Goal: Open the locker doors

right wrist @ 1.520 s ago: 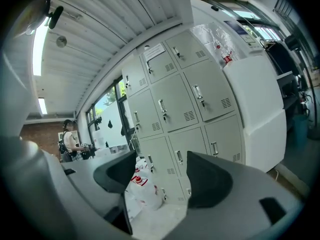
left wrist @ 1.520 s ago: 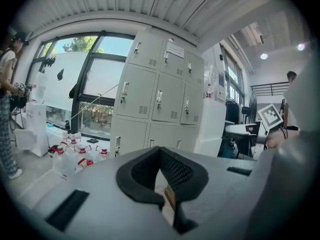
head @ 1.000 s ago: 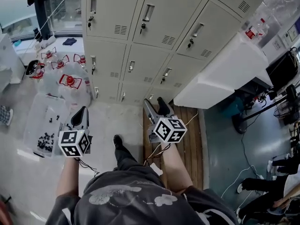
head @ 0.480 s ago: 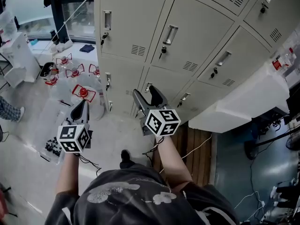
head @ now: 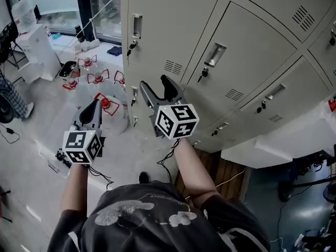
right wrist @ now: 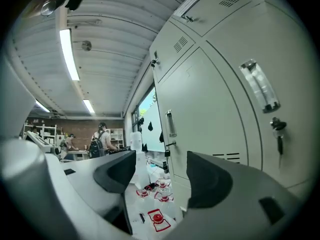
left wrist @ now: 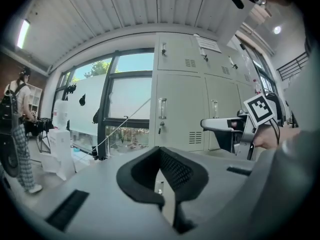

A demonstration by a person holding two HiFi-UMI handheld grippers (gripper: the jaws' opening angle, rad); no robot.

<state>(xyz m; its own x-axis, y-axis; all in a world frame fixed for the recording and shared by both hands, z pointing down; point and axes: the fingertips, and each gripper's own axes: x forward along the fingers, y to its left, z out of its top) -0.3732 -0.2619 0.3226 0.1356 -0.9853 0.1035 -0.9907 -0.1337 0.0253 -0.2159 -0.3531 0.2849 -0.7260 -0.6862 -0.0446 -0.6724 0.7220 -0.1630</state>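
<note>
A bank of beige lockers [head: 247, 41] fills the upper right of the head view, every door closed. Each door carries a recessed metal handle [head: 215, 54] with a key [head: 202, 73] below it. My right gripper [head: 156, 87] is raised in front of the lower doors, open and empty, a short way off them. In the right gripper view its wide-apart jaws [right wrist: 160, 176] frame a door handle [right wrist: 171, 124], with a nearer handle [right wrist: 260, 86] at the right. My left gripper [head: 93, 112] hangs lower at the left, shut on nothing. Its pads [left wrist: 175, 171] meet in the left gripper view.
Large water bottles with red handles [head: 105, 101] stand on the floor left of the lockers. A clear bin of small black parts [head: 62, 159] lies under my left gripper. A white block [head: 278, 140] and wooden slats [head: 231, 177] lie at lower right. A person [left wrist: 17, 129] stands far left.
The lockers have come much nearer and larger in the head view. My right gripper has risen up toward the doors, still open. The left gripper has stayed low and shut.
</note>
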